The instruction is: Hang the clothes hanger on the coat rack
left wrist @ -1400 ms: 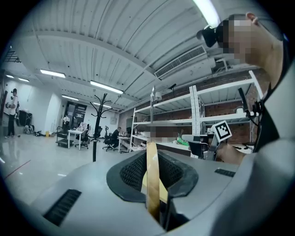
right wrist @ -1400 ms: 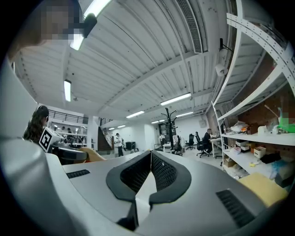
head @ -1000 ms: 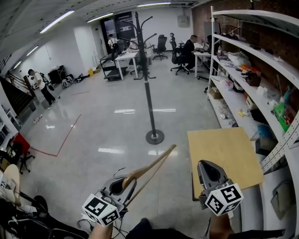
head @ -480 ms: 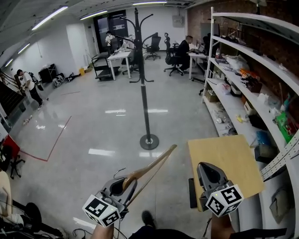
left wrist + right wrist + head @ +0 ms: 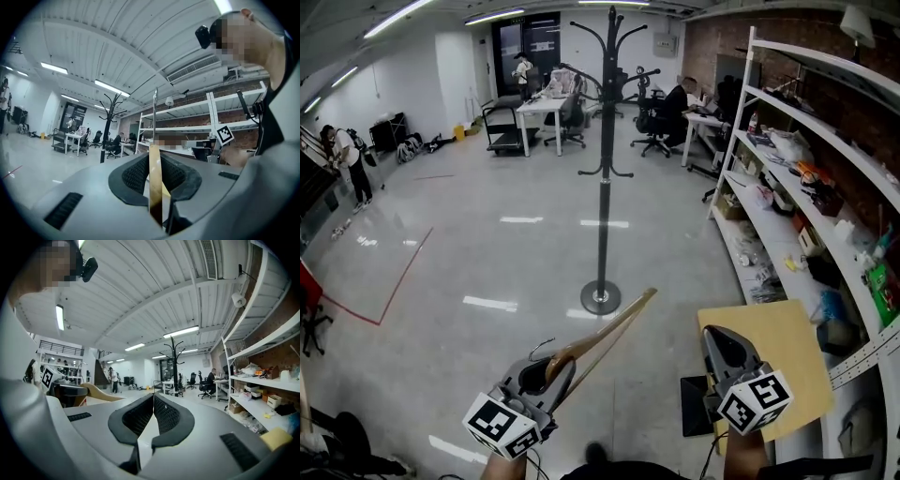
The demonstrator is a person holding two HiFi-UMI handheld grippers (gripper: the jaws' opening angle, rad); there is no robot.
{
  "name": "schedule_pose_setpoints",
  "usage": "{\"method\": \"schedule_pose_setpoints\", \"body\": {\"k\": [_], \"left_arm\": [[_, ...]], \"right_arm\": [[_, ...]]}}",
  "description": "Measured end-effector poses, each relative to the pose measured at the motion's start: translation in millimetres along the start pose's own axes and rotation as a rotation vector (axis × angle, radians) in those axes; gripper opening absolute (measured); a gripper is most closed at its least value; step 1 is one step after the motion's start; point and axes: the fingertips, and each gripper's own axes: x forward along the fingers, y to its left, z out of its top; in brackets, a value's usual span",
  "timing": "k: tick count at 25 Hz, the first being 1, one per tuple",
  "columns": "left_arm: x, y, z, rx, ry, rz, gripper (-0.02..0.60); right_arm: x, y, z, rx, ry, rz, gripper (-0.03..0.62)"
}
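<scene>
A tall black coat rack [image 5: 603, 169] stands on the shiny floor ahead of me; it also shows far off in the left gripper view [image 5: 108, 123] and the right gripper view [image 5: 174, 363]. My left gripper [image 5: 546, 369] is shut on a wooden clothes hanger [image 5: 602, 337], whose arm slants up and to the right. In the left gripper view the wood [image 5: 155, 187] is pinched between the pads, with the metal hook [image 5: 155, 115] rising above it. My right gripper [image 5: 718, 337] is to the right, level, its jaws shut on nothing. Neither gripper is near the rack.
A light wooden table [image 5: 778, 356] lies under my right gripper. Long white shelves [image 5: 787, 169] full of items line the right wall. Desks, office chairs and seated people [image 5: 675, 103] fill the far end; a person [image 5: 347, 164] stands far left.
Both grippers and the view have moved forward across the floor toward the coat rack, which now looks larger and nearer. The left gripper's hold on the hanger is unchanged.
</scene>
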Motion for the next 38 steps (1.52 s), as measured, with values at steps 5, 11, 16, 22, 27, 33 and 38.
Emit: {"method": "schedule_pose_setpoints", "body": {"k": [5, 11, 16, 22, 27, 33, 38], "left_arm": [[11, 43, -2, -0.014, 0.008, 0.025, 0.052], [40, 80, -10, -0.046, 0.031, 0.017, 0.052], [79, 109, -8, -0.031, 0.039, 0.035, 0.052], [154, 138, 10, 0.004, 0.041, 0.018, 0.052], [230, 157, 39, 0.027, 0.009, -0.015, 0.052], [273, 180, 46, 0.06, 0.051, -0.035, 0.052], [308, 221, 53, 0.086, 0.06, -0.034, 0.052]], "right_arm": [[45, 4, 6, -0.02, 0.018, 0.0, 0.006], [95, -3, -3, -0.022, 0.045, 0.032, 0.006], [140, -30, -5, -0.007, 0.017, 0.062, 0.006], [188, -82, 9, -0.025, -0.021, 0.069, 0.006], [237, -134, 39, -0.016, -0.092, 0.118, 0.006], [279, -164, 42, 0.009, -0.093, 0.125, 0.006], [324, -180, 42, -0.014, -0.073, 0.113, 0.006]]}}
